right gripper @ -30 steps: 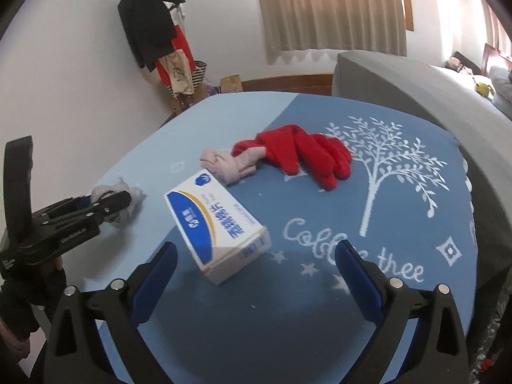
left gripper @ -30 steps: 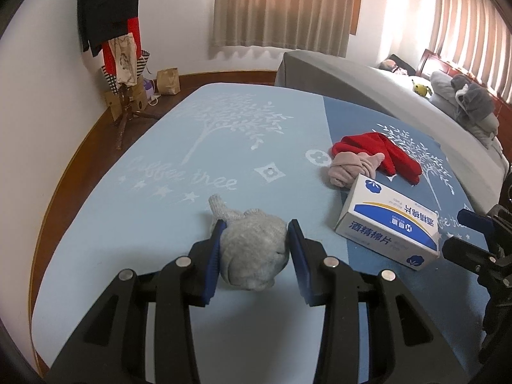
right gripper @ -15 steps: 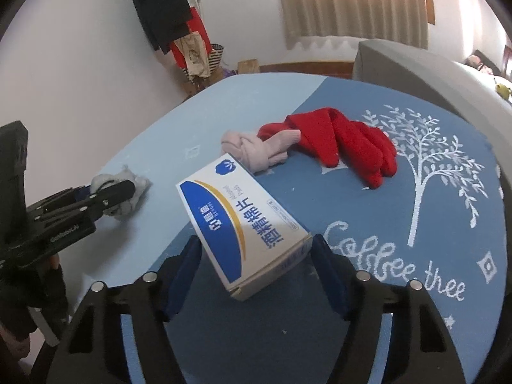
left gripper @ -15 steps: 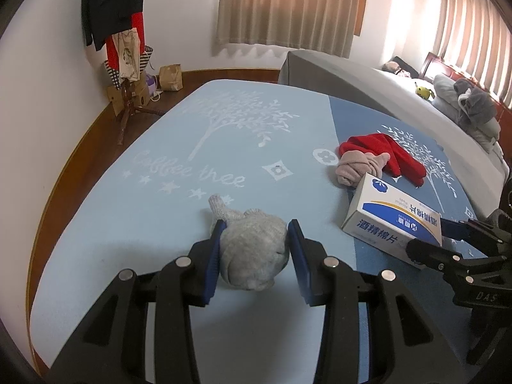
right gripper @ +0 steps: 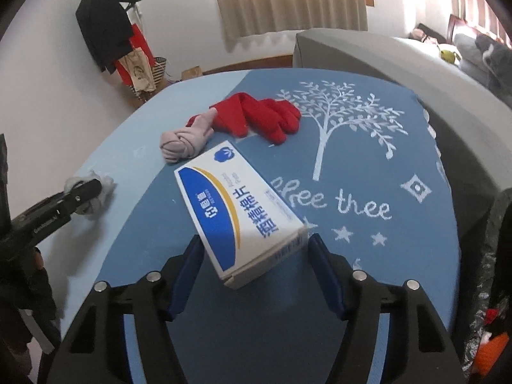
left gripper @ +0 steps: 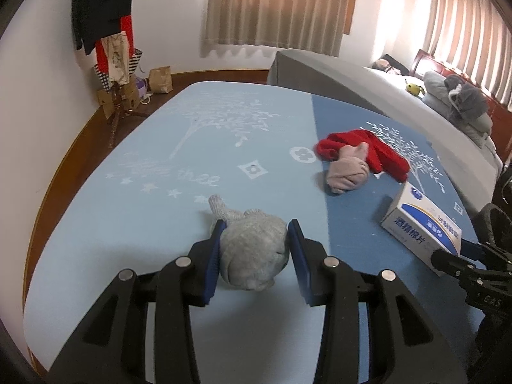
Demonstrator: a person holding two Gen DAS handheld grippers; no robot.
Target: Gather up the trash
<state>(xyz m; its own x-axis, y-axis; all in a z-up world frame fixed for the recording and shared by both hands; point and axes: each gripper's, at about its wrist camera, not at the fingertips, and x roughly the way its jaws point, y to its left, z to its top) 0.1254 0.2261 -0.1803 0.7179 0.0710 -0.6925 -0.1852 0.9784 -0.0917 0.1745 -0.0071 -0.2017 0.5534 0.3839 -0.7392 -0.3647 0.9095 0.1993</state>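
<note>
The white-and-blue cardboard box (right gripper: 240,212) sits between the right gripper (right gripper: 256,256) fingers, near corner at the tips, pads spread and flanking it, not clamped. The left gripper (left gripper: 256,243) has its blue pads squeezed onto a balled-up grey knit sock (left gripper: 254,251), soft and lumpy, with a tail poking out past the left fingertip. Beyond the box there's a knotted pink sock (right gripper: 187,140) touching a pair of red fuzzy gloves (right gripper: 259,118). All of it's on a two-tone blue bedspread (right gripper: 368,160) with a white tree print. Farther out: grey bed (left gripper: 352,86), beige pleated curtains (left gripper: 278,9), coat rack (left gripper: 105,32) against the white wall.
</note>
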